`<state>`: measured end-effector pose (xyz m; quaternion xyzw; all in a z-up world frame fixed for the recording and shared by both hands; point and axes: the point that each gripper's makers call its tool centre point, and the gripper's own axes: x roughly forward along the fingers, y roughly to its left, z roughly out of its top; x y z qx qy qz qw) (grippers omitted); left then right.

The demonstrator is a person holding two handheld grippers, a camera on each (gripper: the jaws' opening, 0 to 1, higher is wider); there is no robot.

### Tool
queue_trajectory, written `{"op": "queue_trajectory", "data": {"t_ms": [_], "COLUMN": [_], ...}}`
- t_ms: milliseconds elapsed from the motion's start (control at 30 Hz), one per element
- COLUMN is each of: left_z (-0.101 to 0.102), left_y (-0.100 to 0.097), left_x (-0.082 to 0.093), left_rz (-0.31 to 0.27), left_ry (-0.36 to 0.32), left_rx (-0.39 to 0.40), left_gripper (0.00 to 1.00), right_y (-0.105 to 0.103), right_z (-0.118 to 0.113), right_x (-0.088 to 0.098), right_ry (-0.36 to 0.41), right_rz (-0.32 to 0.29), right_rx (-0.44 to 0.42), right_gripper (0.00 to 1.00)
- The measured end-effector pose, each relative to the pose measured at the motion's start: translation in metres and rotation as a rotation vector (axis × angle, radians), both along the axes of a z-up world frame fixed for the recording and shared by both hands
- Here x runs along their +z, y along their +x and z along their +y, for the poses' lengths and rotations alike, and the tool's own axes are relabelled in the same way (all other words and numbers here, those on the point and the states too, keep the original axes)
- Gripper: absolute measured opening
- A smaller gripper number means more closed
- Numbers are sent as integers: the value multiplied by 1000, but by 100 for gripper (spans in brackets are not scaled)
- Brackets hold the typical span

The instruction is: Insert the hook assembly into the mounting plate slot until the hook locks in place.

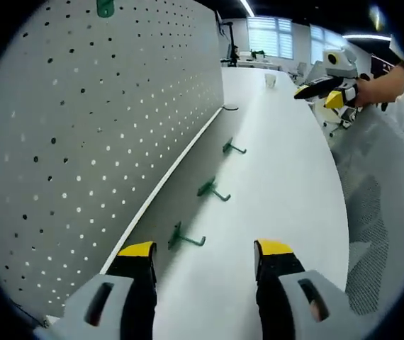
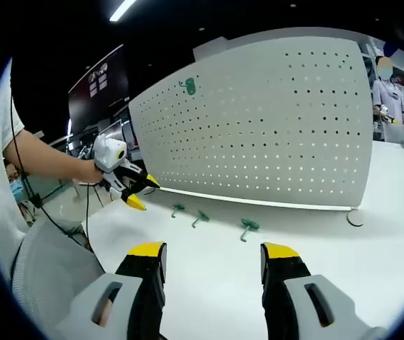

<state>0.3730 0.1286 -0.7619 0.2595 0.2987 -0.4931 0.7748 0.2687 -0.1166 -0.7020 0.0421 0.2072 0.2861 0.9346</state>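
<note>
A white pegboard [image 1: 81, 142] stands upright along the table's edge, with one green hook [image 1: 105, 8] hung high on it. Three loose green hooks [image 1: 185, 238] [image 1: 213, 190] [image 1: 233, 147] lie on the white table at its foot. My left gripper [image 1: 205, 251] is open and empty just short of the nearest one. In the right gripper view the pegboard [image 2: 273, 134] carries the hung hook [image 2: 188, 86], and the three hooks [image 2: 178, 209] [image 2: 200, 217] [image 2: 247, 227] lie ahead of my right gripper [image 2: 212, 251], which is open and empty. The left gripper [image 2: 139, 191] hangs at the left, held by a hand.
The right gripper [image 1: 319, 94] shows far off, in a hand. A small cup [image 1: 270, 80] stands at the table's far end. A dark ring [image 2: 355, 218] lies by the pegboard's corner. A grey mesh chair [image 1: 379, 212] sits off the table edge. A person [image 2: 385, 92] stands behind.
</note>
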Motion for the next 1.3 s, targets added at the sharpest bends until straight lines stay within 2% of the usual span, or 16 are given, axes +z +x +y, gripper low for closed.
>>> {"op": "queue_trajectory", "data": {"t_ms": [233,500,1000,1300], "left_z": [1,5,0,-4], "left_y": [9,20,24,27], "left_x": [-12,-22,-43,-50], "left_rz": [32,69,142,159], "left_ry": [32,41,128,169], "left_rx": [-23,-13,-120,-175], "left_gripper": [56,56,55,54], "right_y": [0,1,-1,-1], "right_z": [0,-2,-2,-5], "right_x": [-2,-3,-6,-6], "right_ry": [-8,0,-8,-11], "right_rz": [5,11,26,28], "right_rx": [1,-7,-9,-20], "right_gripper": [52,52,52,51]}}
